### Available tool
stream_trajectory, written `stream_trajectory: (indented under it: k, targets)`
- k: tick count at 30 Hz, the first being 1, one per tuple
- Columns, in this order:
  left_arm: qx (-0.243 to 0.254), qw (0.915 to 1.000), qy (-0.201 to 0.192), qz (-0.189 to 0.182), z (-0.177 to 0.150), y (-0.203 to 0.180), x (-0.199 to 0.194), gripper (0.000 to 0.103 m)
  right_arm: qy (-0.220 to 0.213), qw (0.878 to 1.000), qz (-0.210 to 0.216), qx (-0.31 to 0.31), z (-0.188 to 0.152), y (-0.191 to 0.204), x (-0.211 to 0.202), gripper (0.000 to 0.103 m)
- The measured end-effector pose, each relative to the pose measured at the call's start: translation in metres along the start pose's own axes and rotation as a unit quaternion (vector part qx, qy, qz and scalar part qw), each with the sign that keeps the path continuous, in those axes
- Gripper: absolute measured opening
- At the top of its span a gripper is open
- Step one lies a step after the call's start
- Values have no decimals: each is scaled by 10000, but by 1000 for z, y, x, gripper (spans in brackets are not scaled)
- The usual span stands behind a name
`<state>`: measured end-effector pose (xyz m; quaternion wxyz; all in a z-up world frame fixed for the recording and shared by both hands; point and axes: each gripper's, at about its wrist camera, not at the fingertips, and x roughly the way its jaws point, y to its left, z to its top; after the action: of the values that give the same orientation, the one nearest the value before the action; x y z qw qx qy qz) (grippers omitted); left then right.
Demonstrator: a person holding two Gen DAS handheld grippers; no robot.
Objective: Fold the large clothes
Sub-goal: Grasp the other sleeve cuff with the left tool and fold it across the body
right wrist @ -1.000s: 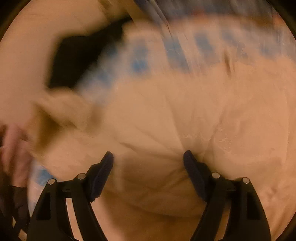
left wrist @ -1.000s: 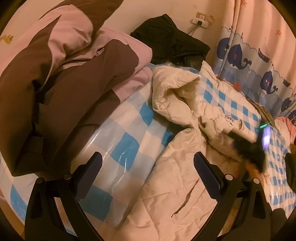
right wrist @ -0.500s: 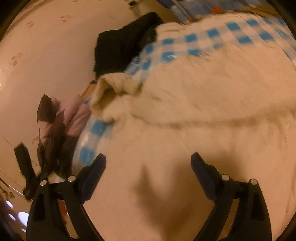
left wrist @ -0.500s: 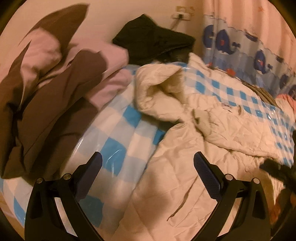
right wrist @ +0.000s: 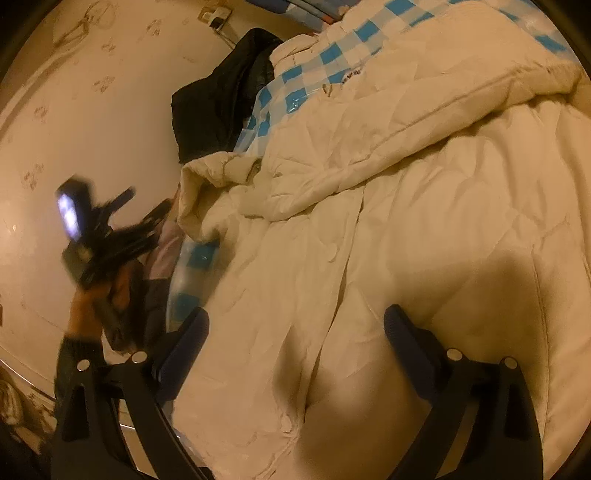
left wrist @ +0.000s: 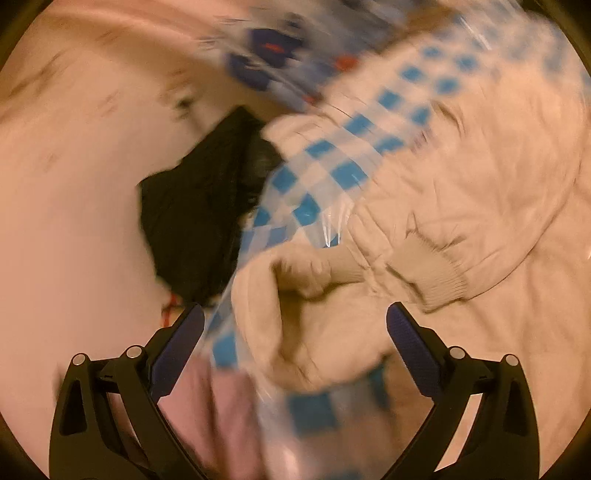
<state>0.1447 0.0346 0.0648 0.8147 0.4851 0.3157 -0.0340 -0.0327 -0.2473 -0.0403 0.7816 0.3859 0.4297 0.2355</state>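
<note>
A large cream quilted jacket [right wrist: 406, 184] lies spread and rumpled on a blue-and-white checked sheet [right wrist: 295, 74]. My right gripper [right wrist: 295, 317] hovers over its front panel; its jaws are opening, and nothing is pinched between them. In the blurred left wrist view the jacket's hood [left wrist: 295, 332] sits between the fingers of my left gripper [left wrist: 295, 317], which is open and clear of the cloth. A ribbed cuff [left wrist: 428, 273] lies just right of the hood. A hand [right wrist: 88, 306] carries the left gripper at the left of the right wrist view.
A black garment [right wrist: 218, 107] is heaped against the wall beyond the jacket's collar. A pink-and-brown garment [left wrist: 229, 413] lies near the left gripper. A whale-print curtain [left wrist: 266, 62] hangs at the back. A wall socket [right wrist: 216, 14] is above the black garment.
The left gripper swung away from the pink-and-brown pile and rolled, now blurred over the hood. The right gripper's jaws widened and it drew back over the jacket's front.
</note>
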Motion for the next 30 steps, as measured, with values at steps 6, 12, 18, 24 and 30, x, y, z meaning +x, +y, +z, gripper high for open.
stream_trajectory:
  k: [6, 12, 18, 24, 30]
  targets:
    - [1166, 9893, 877, 57, 48, 4, 65, 95, -39, 9993, 218, 316, 5, -9, -3, 92]
    - [2366, 9606, 1453, 86, 55, -36, 108, 95, -67, 9987, 291, 417, 4, -11, -6, 92]
    - [2563, 9485, 1836, 296, 32, -58, 135, 95, -80, 9985, 282, 459, 4, -11, -6, 92]
    - [1313, 9678, 2126, 303, 18, -43, 149, 30, -116, 9980, 311, 532, 4, -13, -7, 92]
    - [-839, 9820, 1660, -335, 17, 0, 116, 19, -182, 9973, 343, 629, 7, -15, -11, 92]
